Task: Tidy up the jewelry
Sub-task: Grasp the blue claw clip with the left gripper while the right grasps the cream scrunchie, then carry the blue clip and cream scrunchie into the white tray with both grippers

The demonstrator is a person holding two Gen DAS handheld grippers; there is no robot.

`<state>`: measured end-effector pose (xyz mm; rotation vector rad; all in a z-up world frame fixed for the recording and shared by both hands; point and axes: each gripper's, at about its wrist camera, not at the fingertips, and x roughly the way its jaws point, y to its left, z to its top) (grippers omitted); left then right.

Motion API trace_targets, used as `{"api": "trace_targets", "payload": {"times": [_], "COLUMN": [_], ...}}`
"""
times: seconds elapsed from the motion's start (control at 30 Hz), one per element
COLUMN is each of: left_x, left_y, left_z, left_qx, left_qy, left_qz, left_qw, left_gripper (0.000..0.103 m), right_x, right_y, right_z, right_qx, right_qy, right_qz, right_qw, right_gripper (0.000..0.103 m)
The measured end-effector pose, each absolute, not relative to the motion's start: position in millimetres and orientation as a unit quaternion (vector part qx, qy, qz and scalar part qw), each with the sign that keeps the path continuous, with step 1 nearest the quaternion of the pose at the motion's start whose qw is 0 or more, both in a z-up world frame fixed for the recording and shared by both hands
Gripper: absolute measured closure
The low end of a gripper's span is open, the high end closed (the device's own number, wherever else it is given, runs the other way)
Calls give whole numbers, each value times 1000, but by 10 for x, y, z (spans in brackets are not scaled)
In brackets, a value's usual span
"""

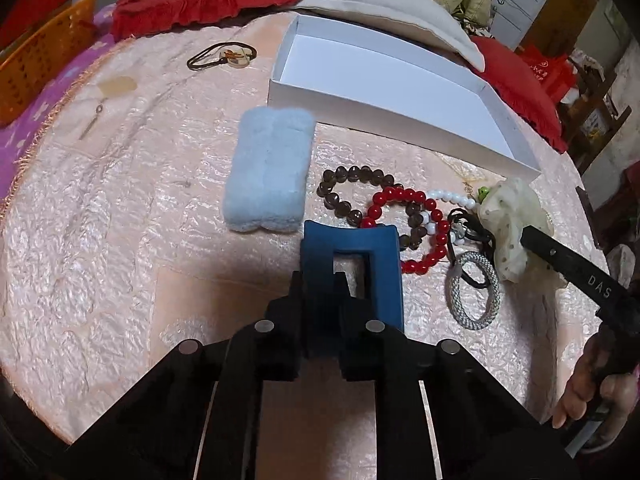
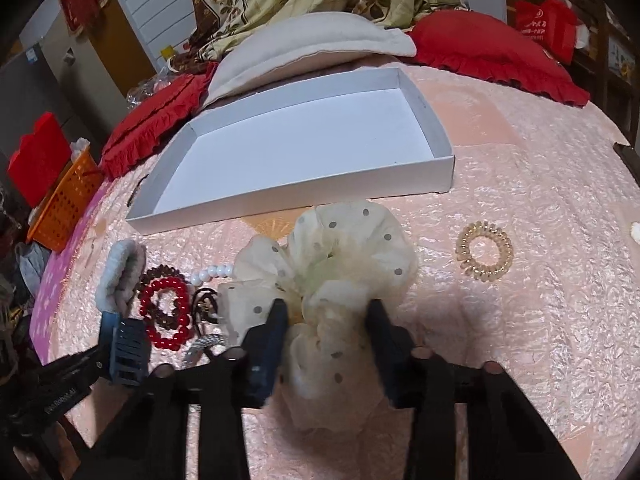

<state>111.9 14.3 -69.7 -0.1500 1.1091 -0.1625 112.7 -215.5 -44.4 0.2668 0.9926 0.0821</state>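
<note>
— So, where do we stand with the left tongs (image 1: 338, 276)?

— We see them clamped on a blue claw clip (image 1: 352, 268), low in the middle of the left wrist frame, their pads pressed against the clip's near edge. In the right wrist frame the same clip sits at the lower left.

— And our right tongs (image 2: 326, 316)?

— We have them squeezing a cream dotted scrunchie (image 2: 332, 264), the gauzy fabric bunched between both fingers (image 2: 272, 328), centre of the frame.

— Where is the rest of the jewelry?

— Just left of the scrunchie we see a red bead bracelet (image 1: 416, 232) overlapping a brown bead bracelet (image 1: 352, 196), a strand of white beads (image 1: 450, 197), and a grey-white woven ring (image 1: 474, 292) below them. A light blue fuzzy band (image 1: 270, 174) lies to the left of that heap. A pendant on a dark cord (image 1: 230, 56) lies well apart at the upper left. A golden coil hair tie (image 2: 485, 256) lies alone at the right of the right wrist frame.

— And the white box (image 2: 440, 176)?

— We find it open on the pink bedspread (image 1: 120, 240), beyond the heap.
</note>
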Motion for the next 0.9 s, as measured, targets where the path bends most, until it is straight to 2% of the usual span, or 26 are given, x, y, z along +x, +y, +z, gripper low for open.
{"api": "trace_targets", "payload": {"times": [0.1, 0.3, 0.9], "left_x": [1053, 926, 762], "left_y": [189, 351, 587], "left_z": [-615, -291, 364], "left_qx": [-83, -90, -96], "left_qy": [522, 493, 427], "left_qz": [-72, -61, -44], "left_qw": [846, 863, 898], "left_gripper": [91, 91, 91], "right_x": [1080, 983, 755], "right_y": [-2179, -2239, -2340], "right_z": [-381, -221, 431], "right_qx": [132, 137, 145], "right_qy": [468, 456, 390], "right_qz": [39, 45, 68], "right_qw": [873, 878, 907], "right_gripper": [80, 85, 86]}}
